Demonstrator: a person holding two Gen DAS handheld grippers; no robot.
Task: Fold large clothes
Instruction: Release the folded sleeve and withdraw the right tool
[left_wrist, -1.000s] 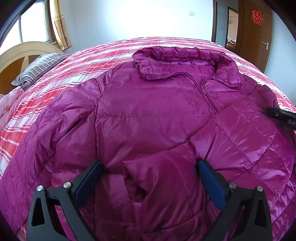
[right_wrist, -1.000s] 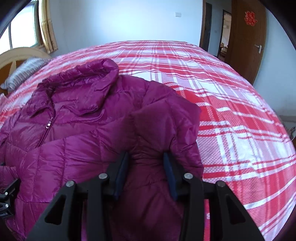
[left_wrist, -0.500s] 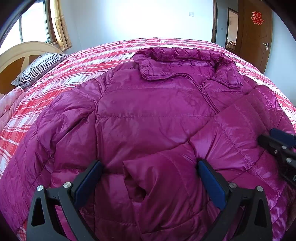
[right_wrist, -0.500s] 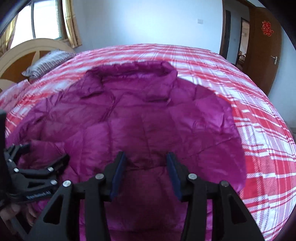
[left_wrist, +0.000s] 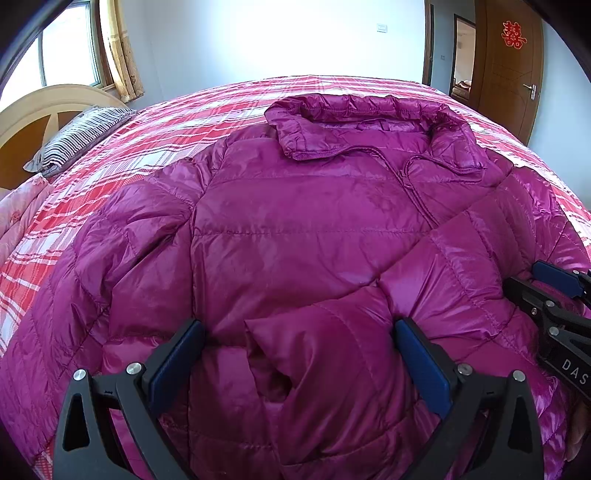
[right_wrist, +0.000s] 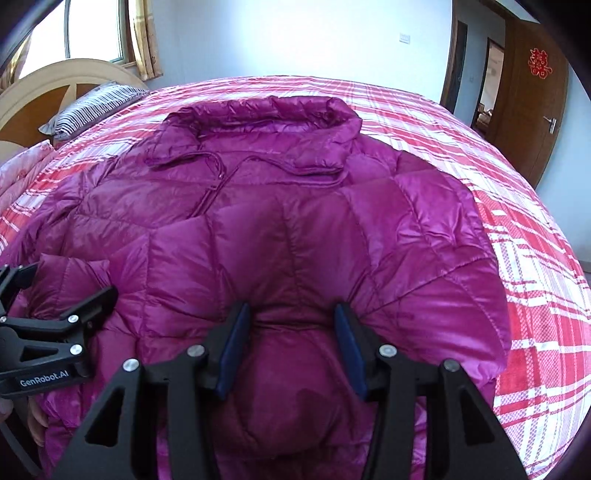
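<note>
- Nearest: the left gripper (left_wrist: 297, 356) is standing wide over the folded-in sleeve cuff (left_wrist: 314, 354), pads clear of it.
- The right gripper (right_wrist: 291, 345) has just been opening, its jaws half-wide astride a bunched fold of the jacket (right_wrist: 258, 229), apparently letting the folded sleeve go.
- Step judged: sleeves are being folded inward; next, likely gripping the hem and bringing it toward the collar (left_wrist: 369, 122).
- The quilted, glossy, puffy magenta shell is lying front-up on the plaid bedspread (right_wrist: 461, 140).
- Farthest: a striped pillow (left_wrist: 81, 136).
</note>
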